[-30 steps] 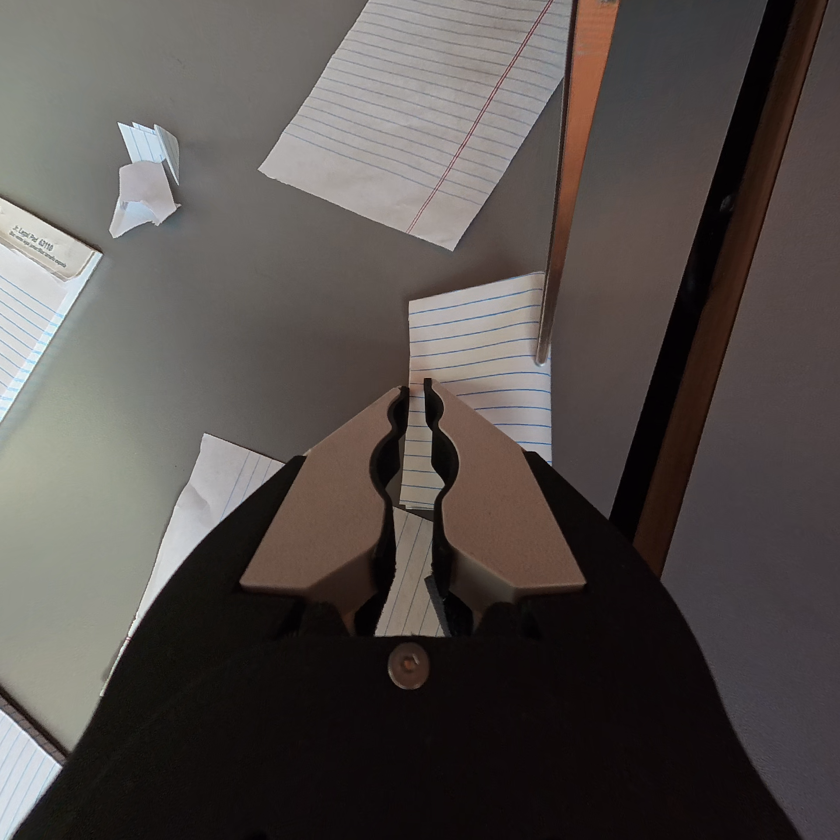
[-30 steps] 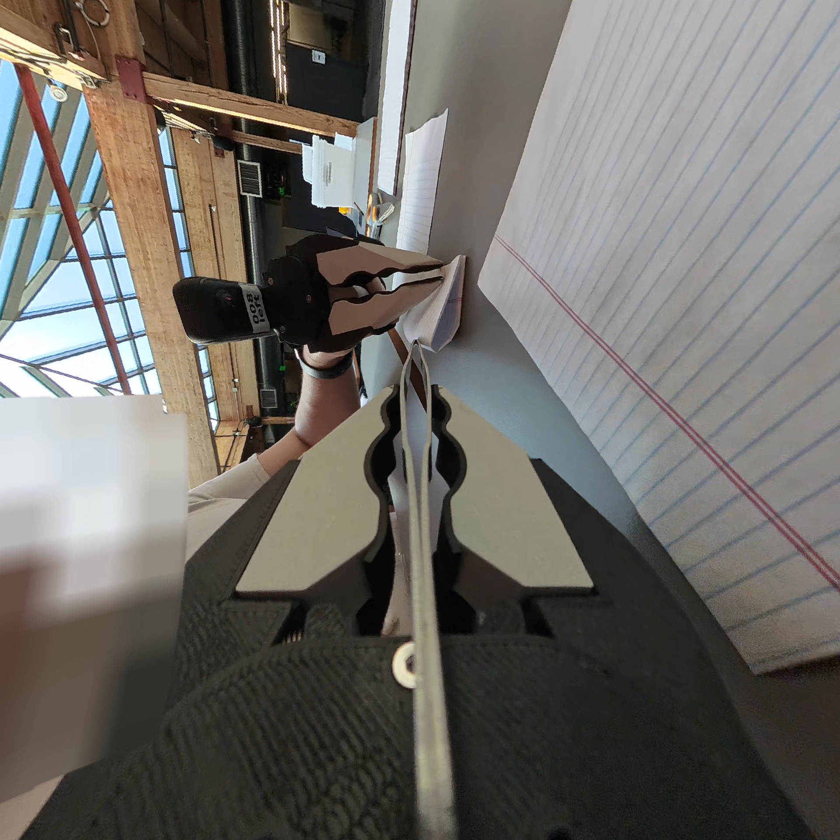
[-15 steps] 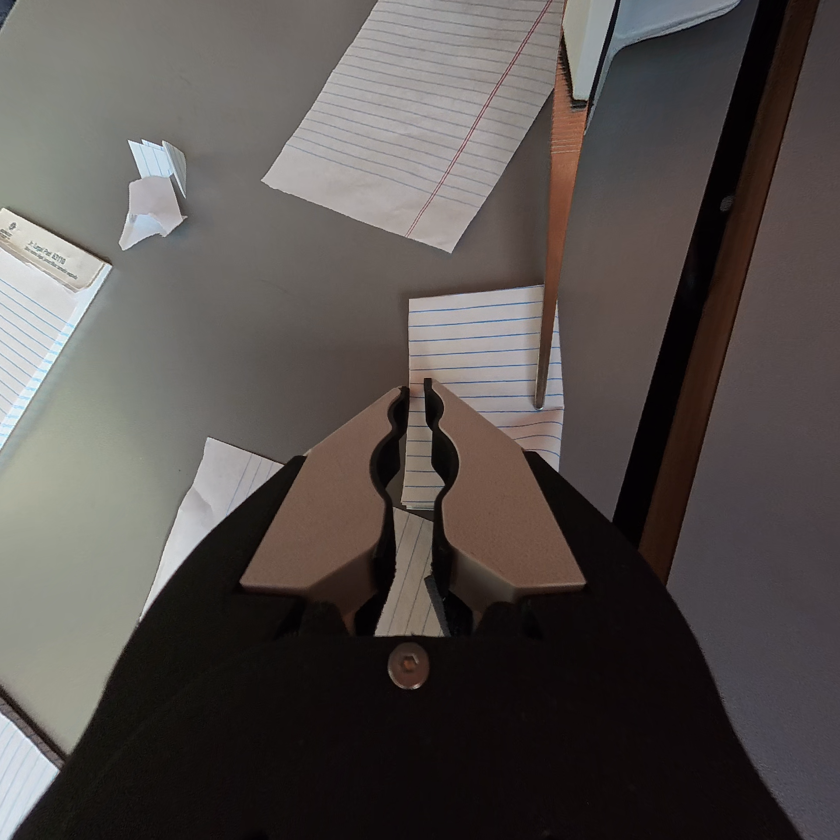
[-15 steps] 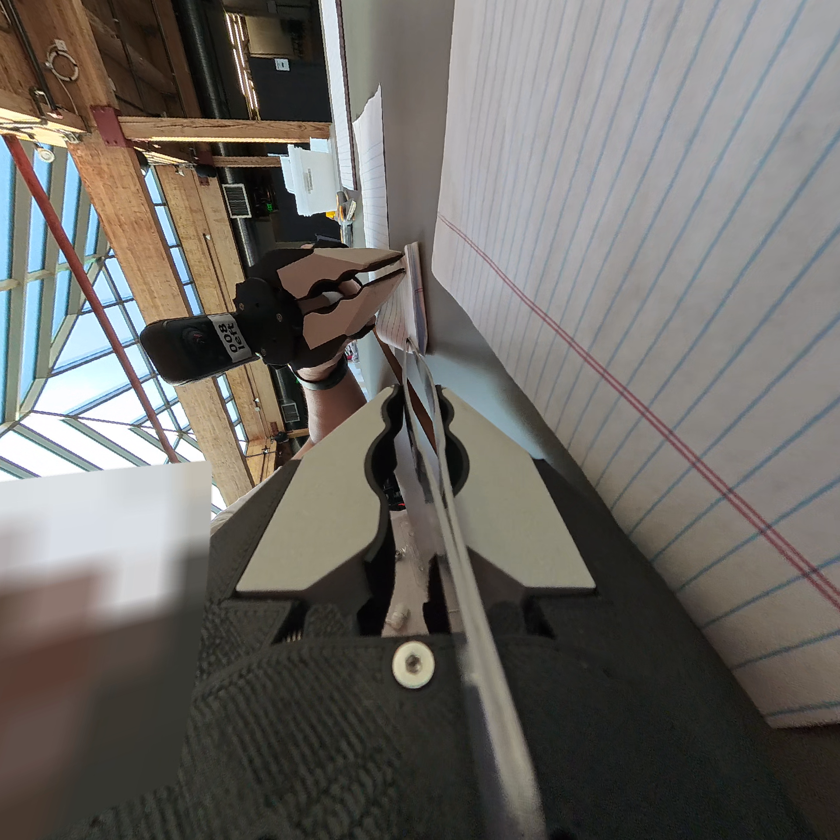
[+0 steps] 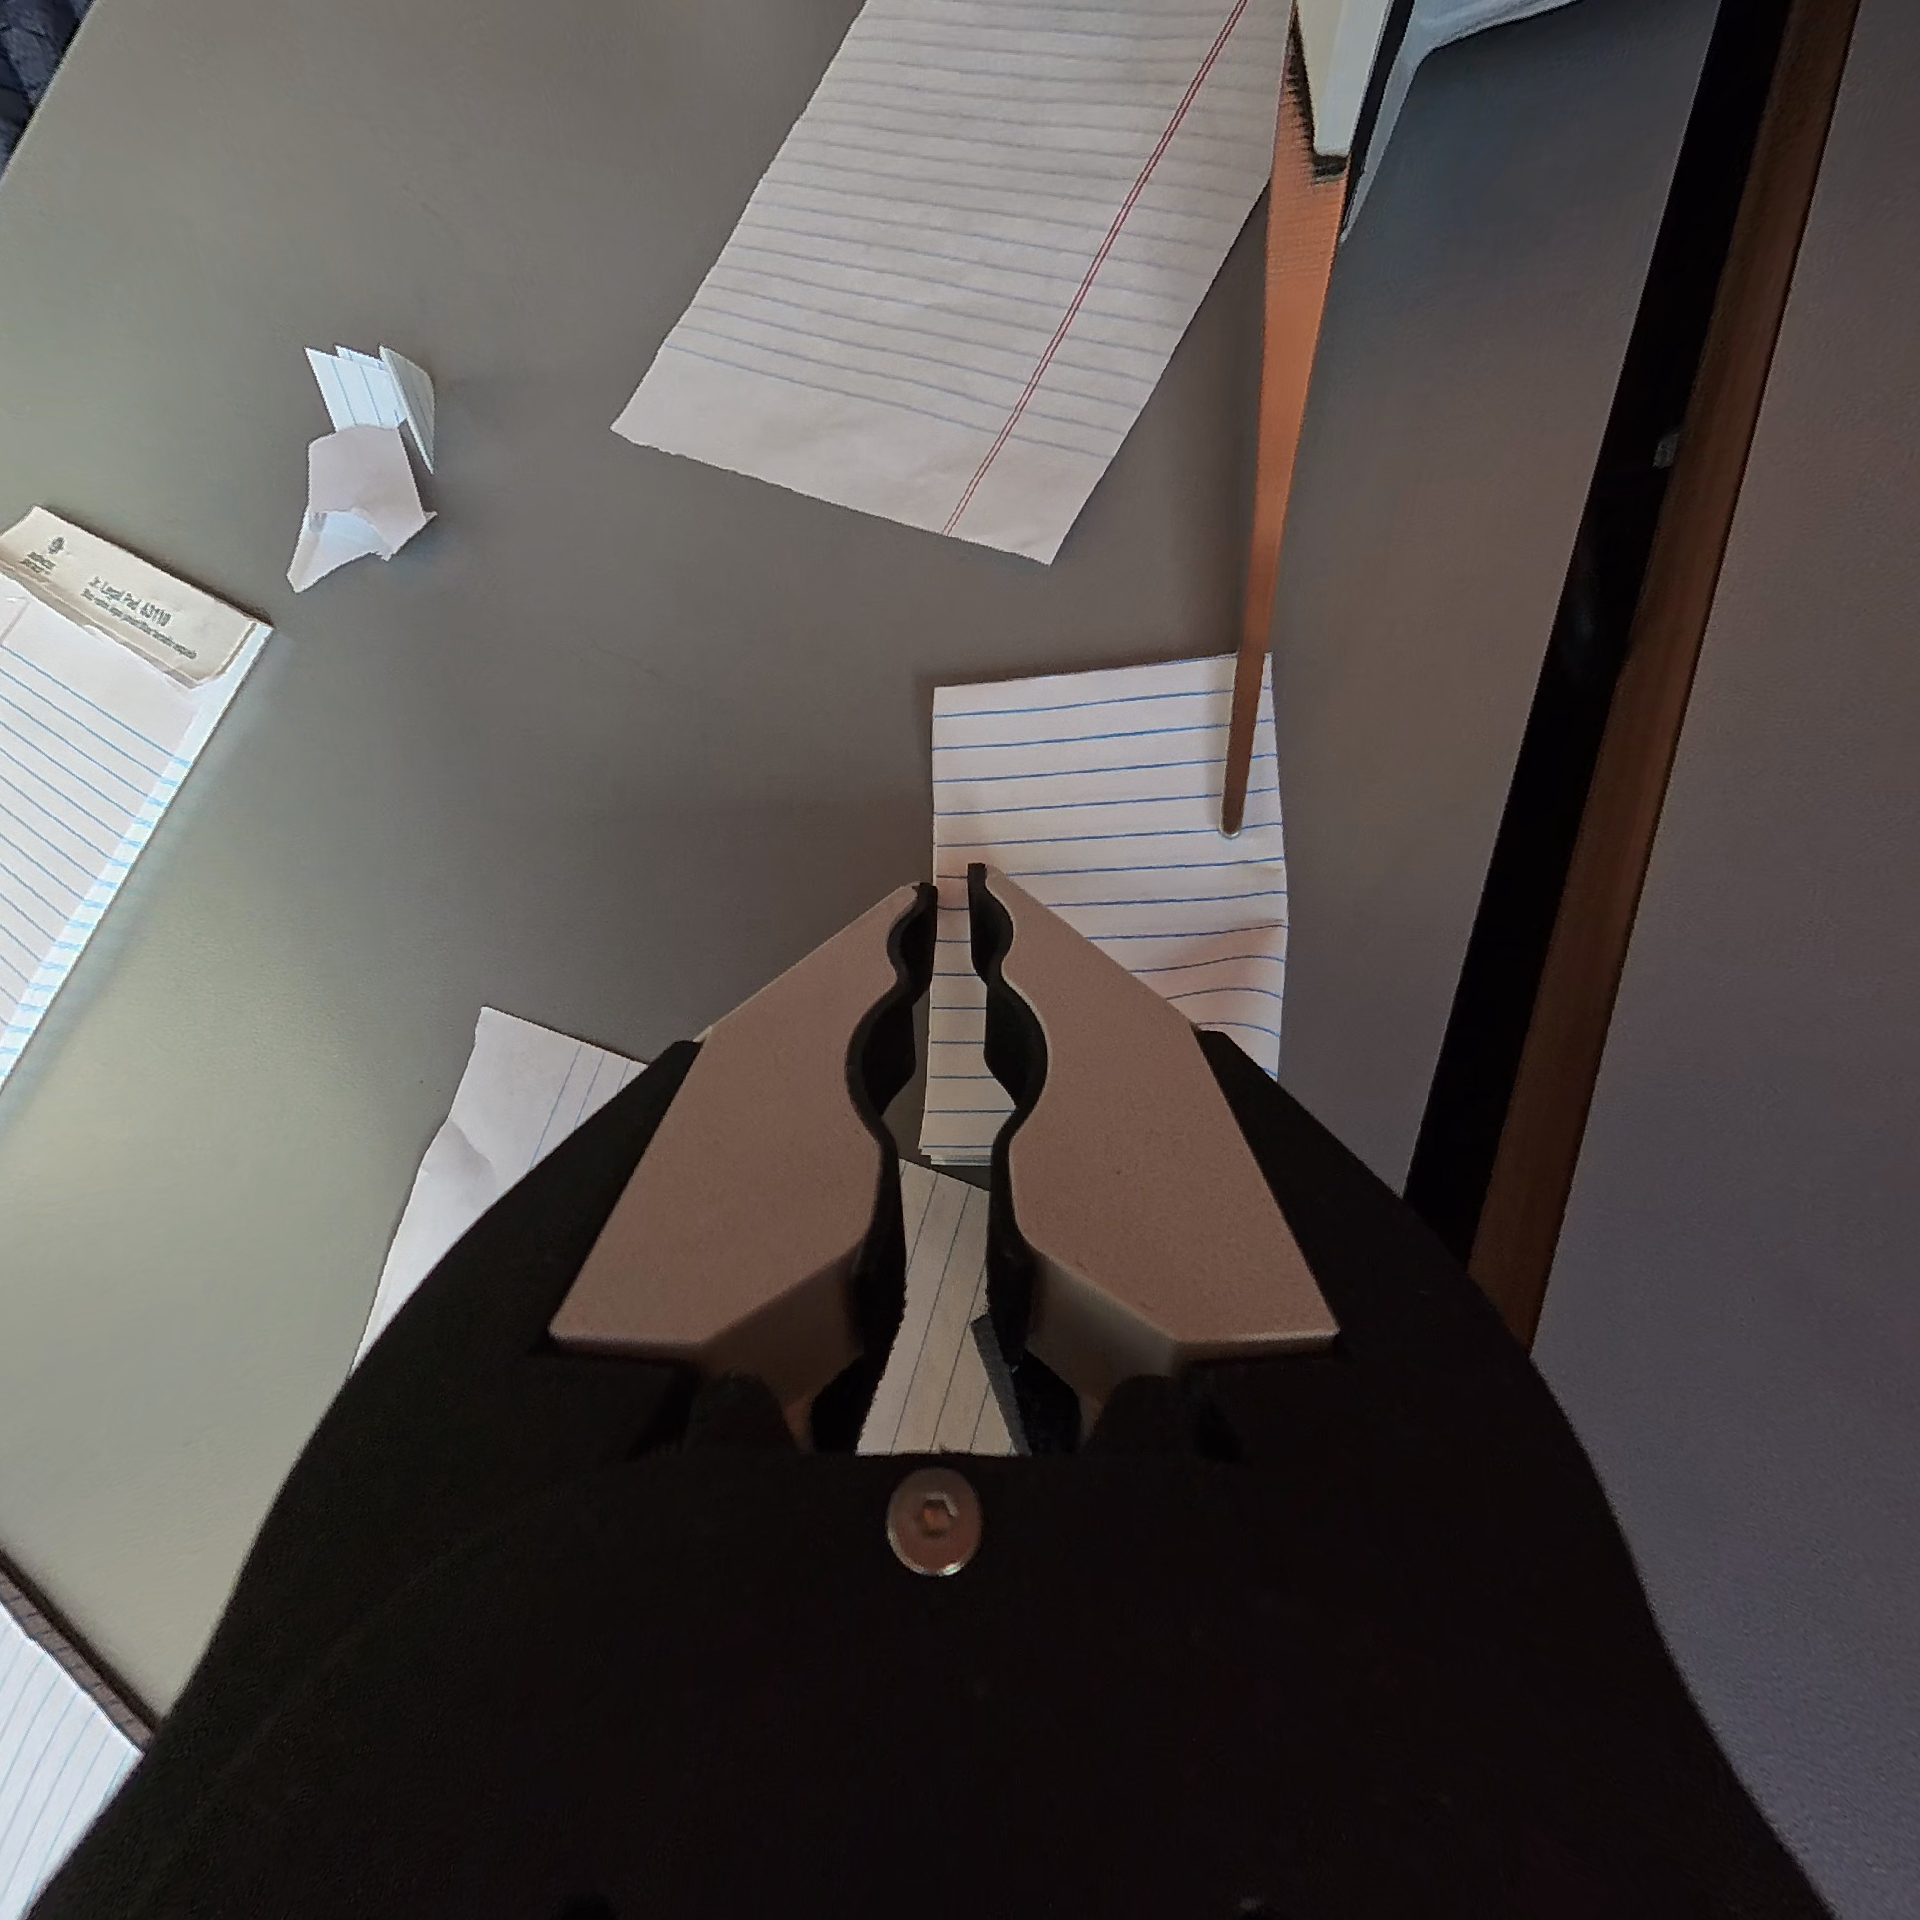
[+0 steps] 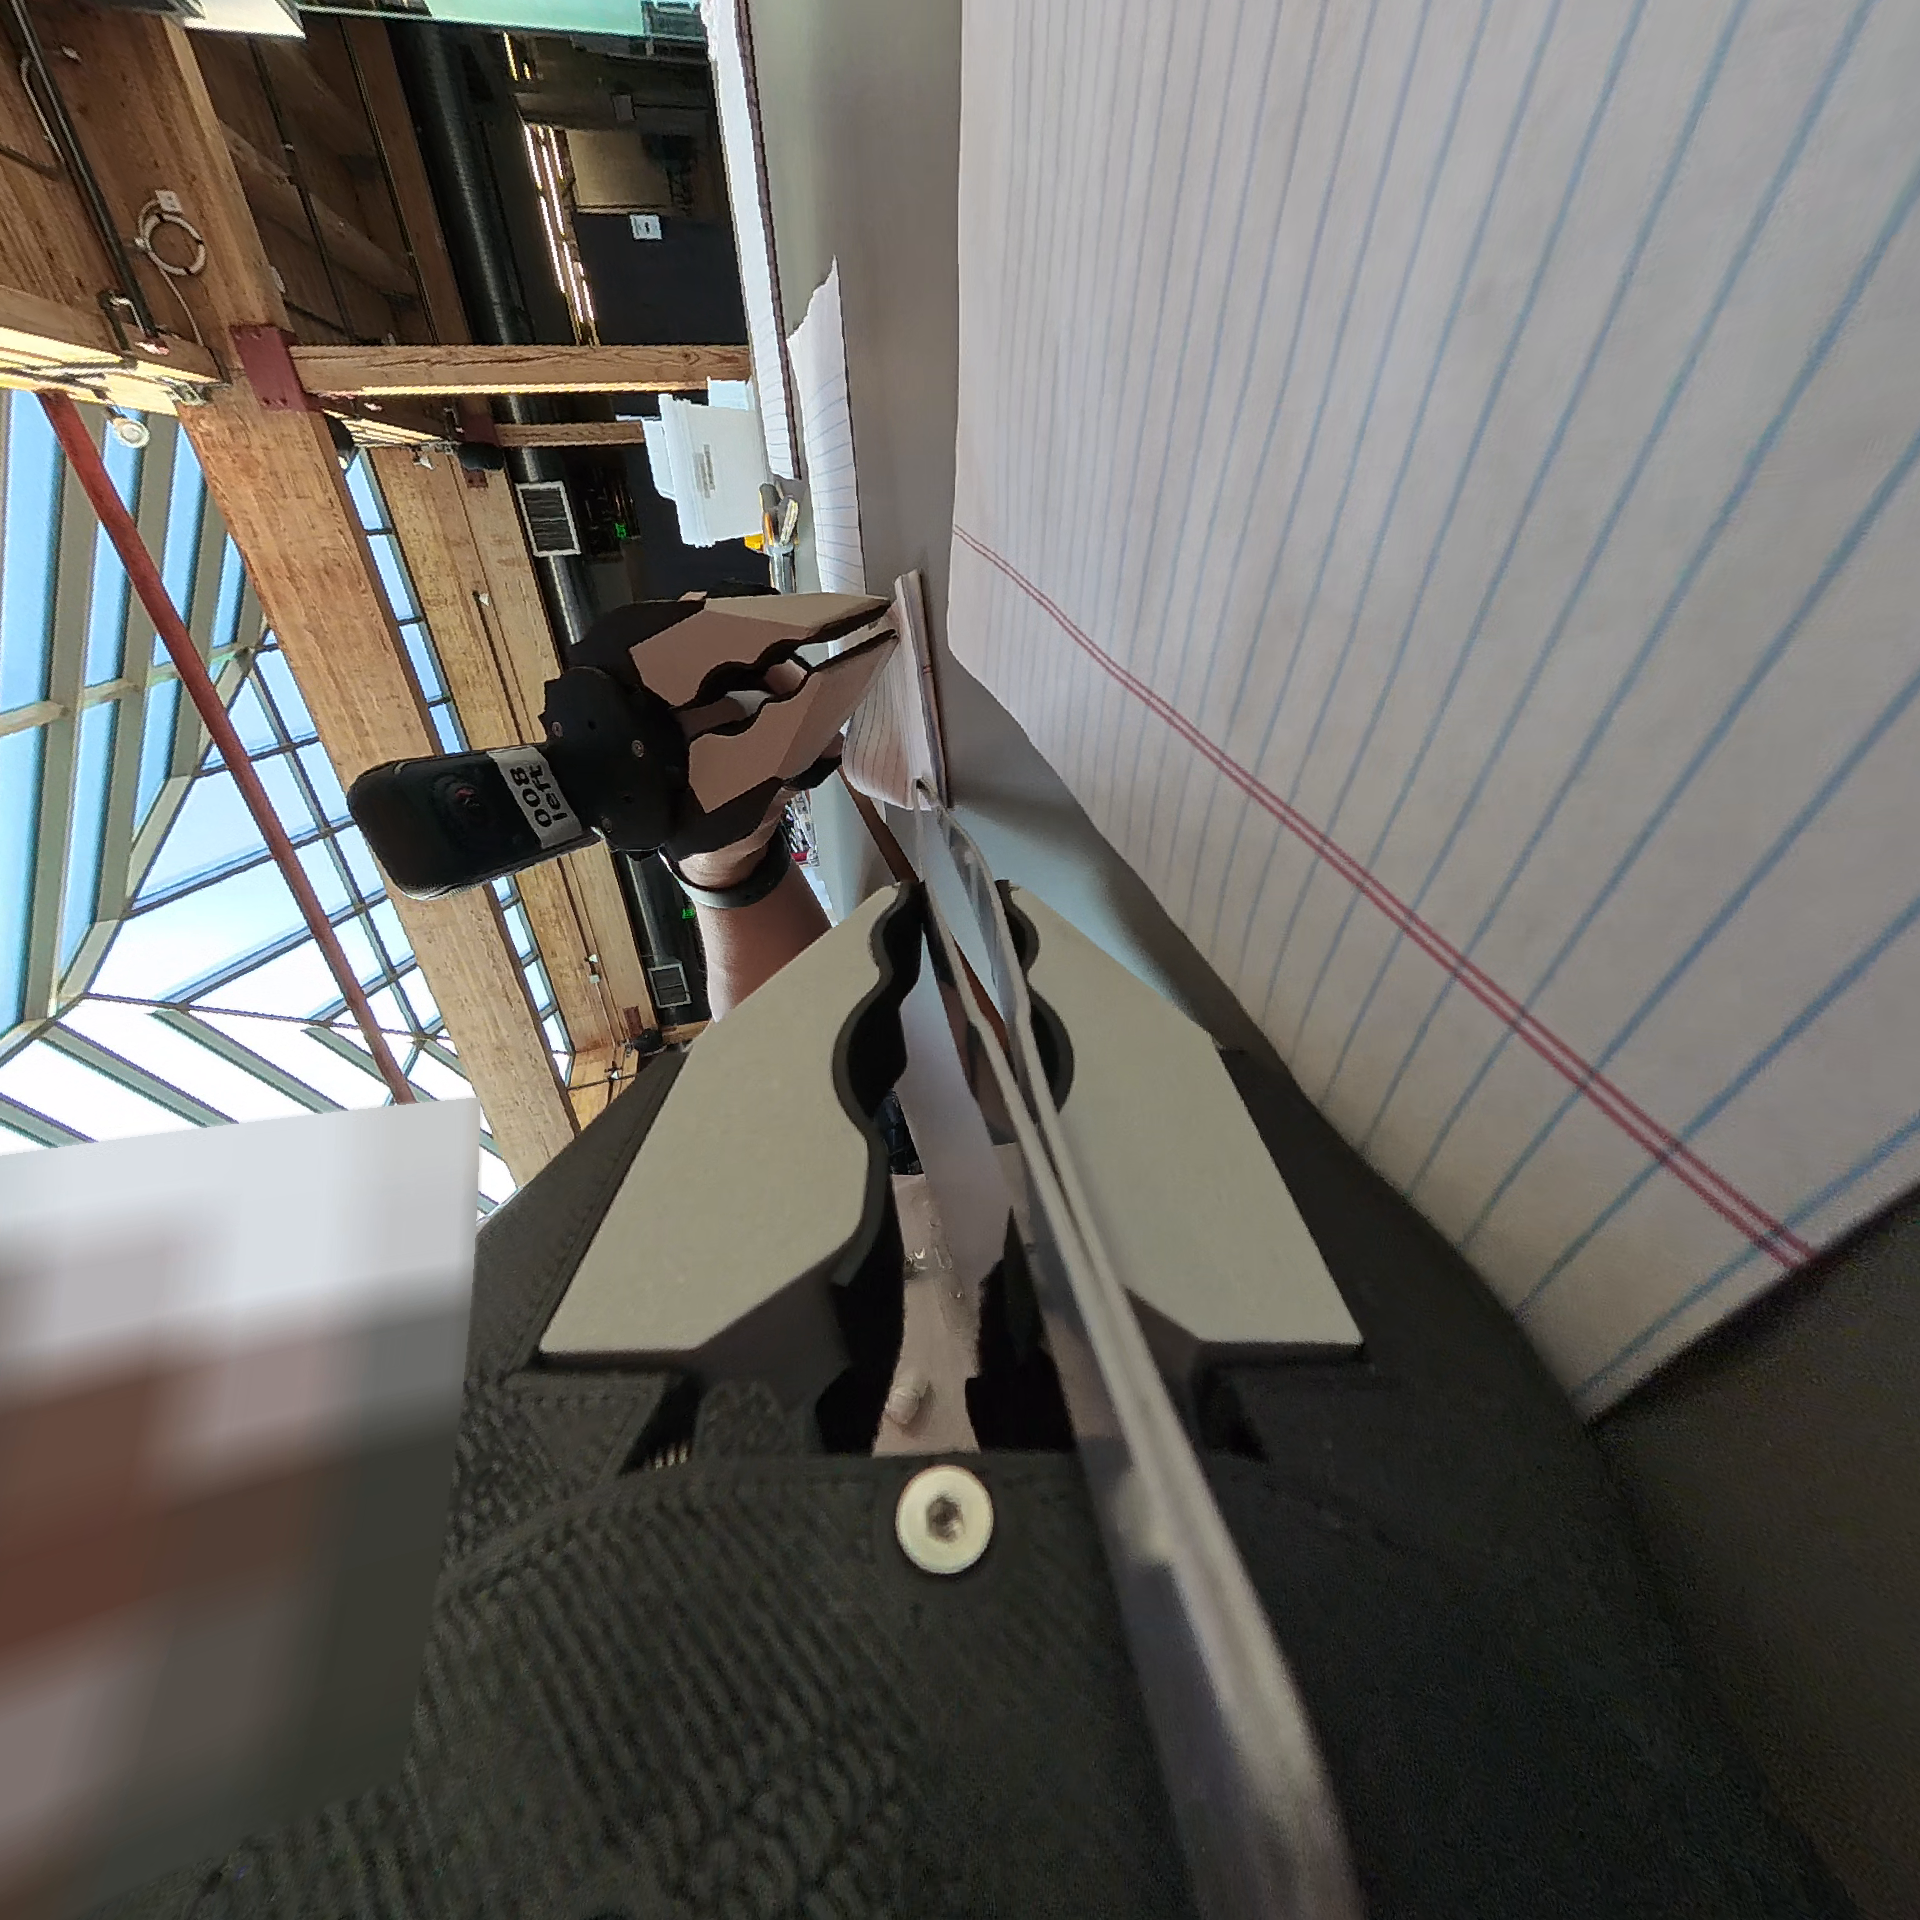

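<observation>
A folded piece of lined paper (image 5: 1101, 790) lies on the grey table (image 5: 520, 779) near its right edge. My left gripper (image 5: 951, 878) is shut, and its tips rest on the paper's left edge. The right wrist view also shows the left gripper (image 6: 891, 623) touching the paper (image 6: 894, 727). My right gripper (image 6: 961, 894) is shut on long metal tweezers (image 6: 1039, 1122). The tip of the tweezers (image 5: 1273, 468) presses on the paper's right side.
A large lined sheet (image 5: 966, 270) with a red margin lies beyond the folded paper, close to my right gripper (image 6: 1455, 520). A crumpled scrap (image 5: 358, 457) and a legal pad (image 5: 83, 748) lie at the left. Another sheet (image 5: 509, 1101) lies under my left gripper. The table's edge (image 5: 1621, 727) runs along the right. The tips of one gripper are about 15 cm away from the tips of the other.
The folded paper, tilted up a second ago, now lies flat on the table. The tweezers tip has come onto its right side. My left gripper has stayed in place.
</observation>
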{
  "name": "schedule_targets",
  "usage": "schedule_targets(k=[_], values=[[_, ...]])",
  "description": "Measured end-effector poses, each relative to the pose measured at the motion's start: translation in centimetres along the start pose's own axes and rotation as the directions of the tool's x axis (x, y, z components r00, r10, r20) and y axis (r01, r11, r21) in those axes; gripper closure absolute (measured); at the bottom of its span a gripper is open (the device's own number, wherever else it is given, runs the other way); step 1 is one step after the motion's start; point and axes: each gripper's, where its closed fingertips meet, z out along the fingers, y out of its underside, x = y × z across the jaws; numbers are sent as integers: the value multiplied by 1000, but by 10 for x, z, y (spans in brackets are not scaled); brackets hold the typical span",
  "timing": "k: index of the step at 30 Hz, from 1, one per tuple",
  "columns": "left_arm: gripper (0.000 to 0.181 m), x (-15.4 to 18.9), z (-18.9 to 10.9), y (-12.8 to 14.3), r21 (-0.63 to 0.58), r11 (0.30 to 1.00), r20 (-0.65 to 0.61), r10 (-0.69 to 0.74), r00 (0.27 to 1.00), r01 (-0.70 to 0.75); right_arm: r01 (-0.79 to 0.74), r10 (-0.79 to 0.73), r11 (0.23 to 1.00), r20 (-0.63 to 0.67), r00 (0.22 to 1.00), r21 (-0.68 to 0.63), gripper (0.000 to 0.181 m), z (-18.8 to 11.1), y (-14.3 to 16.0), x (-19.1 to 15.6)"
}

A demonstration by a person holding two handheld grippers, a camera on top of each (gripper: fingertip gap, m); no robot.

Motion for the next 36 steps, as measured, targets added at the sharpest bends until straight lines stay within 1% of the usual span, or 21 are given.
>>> schedule_targets(k=[10, 15, 22, 31, 36], values=[[176, 0, 0, 0, 1, 1000, -1, -13, 1000, 13, 27, -27, 999, -12, 1000, 29, 168, -20, 1, 4], [176, 0, 0, 0, -2, 1000, -1, -10, 1000, 10, 18, -18, 1000, -2, 1000, 16, 168, -20, -1, 5], [176, 0, 0, 0, 0, 1000, -6, -17, 1000, 17, 25, -25, 999, 6, 1000, -23, 168, -4, 0, 1], [176, 0, 0, 0, -3, 1000, -6, -12, 1000, 12, 43, -43, 998, 5, 999, -41, 168, 22, 5, -8], [178, 1, 0, -1, 3, 1000, -9, -12, 1000, 12, 22, -21, 999, 30, 999, -40, 169, 28, 2, -12]])
